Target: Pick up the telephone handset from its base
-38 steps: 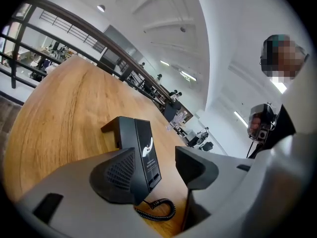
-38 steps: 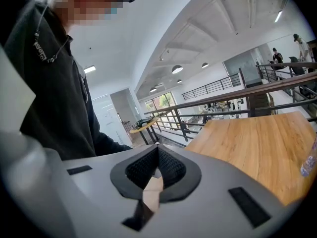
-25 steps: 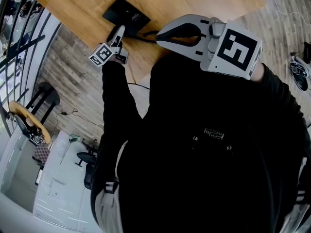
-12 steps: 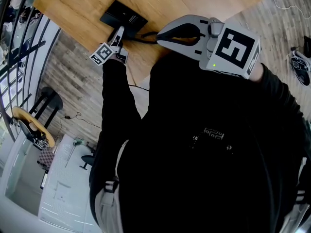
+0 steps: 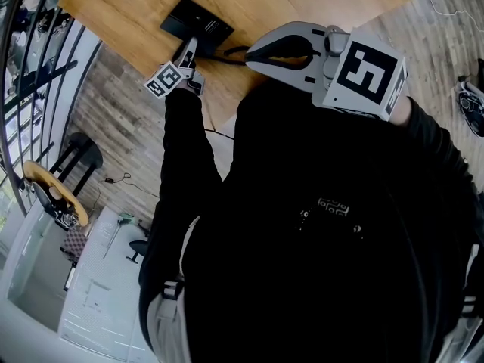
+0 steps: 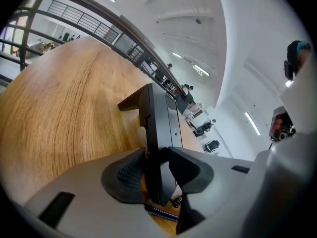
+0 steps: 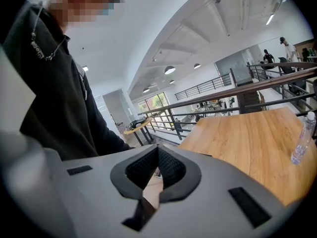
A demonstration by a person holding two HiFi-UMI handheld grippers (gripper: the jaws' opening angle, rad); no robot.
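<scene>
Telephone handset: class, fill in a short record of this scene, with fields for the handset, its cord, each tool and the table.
handset: black handset, down on the table, between the left tool's jaws
left tool: left tool jaws have just been closing; pads against the handset's sides
right tool: right tool shut, empty, away from the phone
cord: coiled cord under the handset, by the left tool
table: wooden table

I'm seeing an open-plan office here: a big wooden table (image 5: 318, 6), metal railings (image 7: 223, 94) along a mezzanine, a swivel chair (image 5: 134, 246) on the floor below, round ceiling lamps (image 7: 170, 69) overhead.
</scene>
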